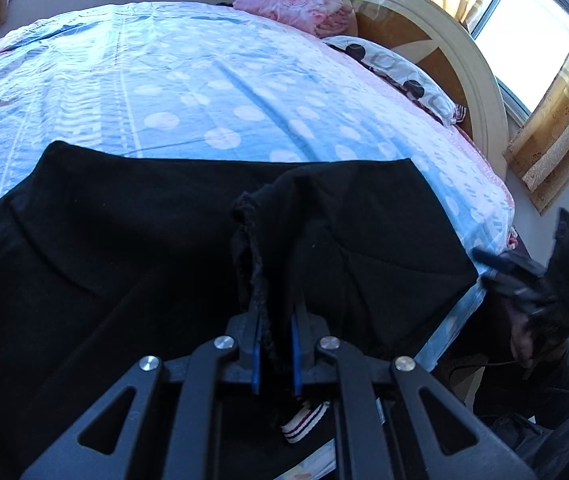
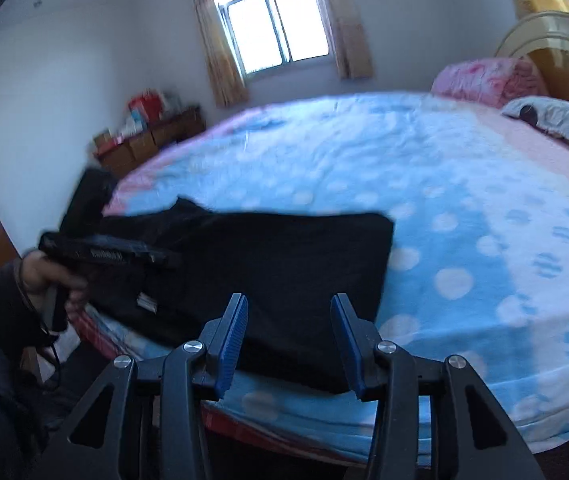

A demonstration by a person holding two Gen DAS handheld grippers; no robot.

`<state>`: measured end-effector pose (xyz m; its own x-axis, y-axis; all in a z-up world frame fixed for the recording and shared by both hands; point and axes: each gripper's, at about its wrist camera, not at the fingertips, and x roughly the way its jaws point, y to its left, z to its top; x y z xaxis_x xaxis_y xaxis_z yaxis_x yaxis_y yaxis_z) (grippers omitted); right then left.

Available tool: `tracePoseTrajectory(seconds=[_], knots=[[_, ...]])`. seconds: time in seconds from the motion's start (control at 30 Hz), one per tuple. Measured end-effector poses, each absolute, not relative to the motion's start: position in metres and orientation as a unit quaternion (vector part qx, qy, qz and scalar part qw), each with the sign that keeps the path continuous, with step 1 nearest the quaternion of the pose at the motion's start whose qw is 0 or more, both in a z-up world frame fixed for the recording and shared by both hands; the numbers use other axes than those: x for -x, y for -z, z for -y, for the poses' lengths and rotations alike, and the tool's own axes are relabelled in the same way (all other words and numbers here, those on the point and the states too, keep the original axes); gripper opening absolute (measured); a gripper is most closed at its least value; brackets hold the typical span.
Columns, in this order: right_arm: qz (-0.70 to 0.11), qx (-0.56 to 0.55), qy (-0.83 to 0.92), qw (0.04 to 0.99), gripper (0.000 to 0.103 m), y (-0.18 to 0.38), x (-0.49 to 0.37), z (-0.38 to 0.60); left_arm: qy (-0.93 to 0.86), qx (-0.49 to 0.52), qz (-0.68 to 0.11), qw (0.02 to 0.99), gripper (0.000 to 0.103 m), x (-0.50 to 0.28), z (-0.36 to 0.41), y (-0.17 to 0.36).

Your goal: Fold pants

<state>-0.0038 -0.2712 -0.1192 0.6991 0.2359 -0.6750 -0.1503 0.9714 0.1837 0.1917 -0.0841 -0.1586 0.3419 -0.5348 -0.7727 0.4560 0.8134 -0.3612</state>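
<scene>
Black pants (image 1: 144, 260) lie folded on the near part of a bed with a blue dotted blanket (image 1: 204, 92). My left gripper (image 1: 276, 312) is shut on a raised, ragged edge of the black cloth, pinched between its blue pads. A striped label (image 1: 304, 420) shows under the fingers. In the right wrist view the pants (image 2: 284, 252) form a dark rectangle, and my right gripper (image 2: 289, 304) hovers open over their near edge with nothing between its pads. The left gripper (image 2: 164, 258), held by a hand, rests on the pants' left end. The right gripper (image 1: 496, 264) appears blurred at the bed's right edge.
A pink folded quilt (image 1: 296, 8) and a dotted pillow (image 1: 396, 72) lie by the curved headboard (image 1: 444, 40). A wooden dresser (image 2: 152, 140) stands past the bed's far corner, under a curtained window (image 2: 276, 28). The bed's near edge (image 2: 324, 432) runs below the right gripper.
</scene>
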Motion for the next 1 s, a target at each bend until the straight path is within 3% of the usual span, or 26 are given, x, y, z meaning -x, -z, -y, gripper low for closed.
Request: tracePoseTrajectory(seconds=[0.07,0.13,0.2,0.33,0.53,0.63,0.7,0.83,1.0], knots=[[-0.435,-0.021,-0.083,0.897,0.046,0.145,-0.009,0.264,0.3,0.034,-0.486,0.82,0.02,-0.192,0.084,0.16],[-0.438,0.008,-0.082,0.895,0.046,0.153,-0.007,0.258,0.293,0.016,-0.479,0.827,0.022,-0.189,0.085,0.159],[-0.44,0.024,-0.085,0.894,0.051,0.148,-0.006,0.253,0.263,-0.024,-0.466,0.845,0.047,-0.184,0.089,0.152],[-0.44,0.017,-0.102,0.892,0.052,0.132,-0.005,0.256,0.239,-0.076,-0.427,0.869,0.059,-0.172,0.089,0.142],[-0.39,-0.063,-0.088,0.914,0.052,0.106,-0.024,0.274,0.235,-0.071,-0.414,0.876,0.06,-0.183,0.096,0.149],[-0.398,-0.058,-0.047,0.914,0.052,0.109,-0.051,0.268,0.266,-0.015,-0.439,0.858,0.041,-0.193,0.101,0.158],[-0.403,-0.06,-0.041,0.912,0.052,0.112,-0.061,0.265,0.256,-0.021,-0.435,0.863,0.038,-0.192,0.103,0.161],[-0.463,-0.064,-0.056,0.882,0.052,0.142,-0.088,0.259,0.245,-0.027,-0.432,0.867,0.045,-0.187,0.1,0.16],[-0.474,0.01,-0.055,0.879,0.052,0.132,-0.086,0.239,0.195,-0.057,-0.398,0.895,0.082,-0.175,0.073,0.145]])
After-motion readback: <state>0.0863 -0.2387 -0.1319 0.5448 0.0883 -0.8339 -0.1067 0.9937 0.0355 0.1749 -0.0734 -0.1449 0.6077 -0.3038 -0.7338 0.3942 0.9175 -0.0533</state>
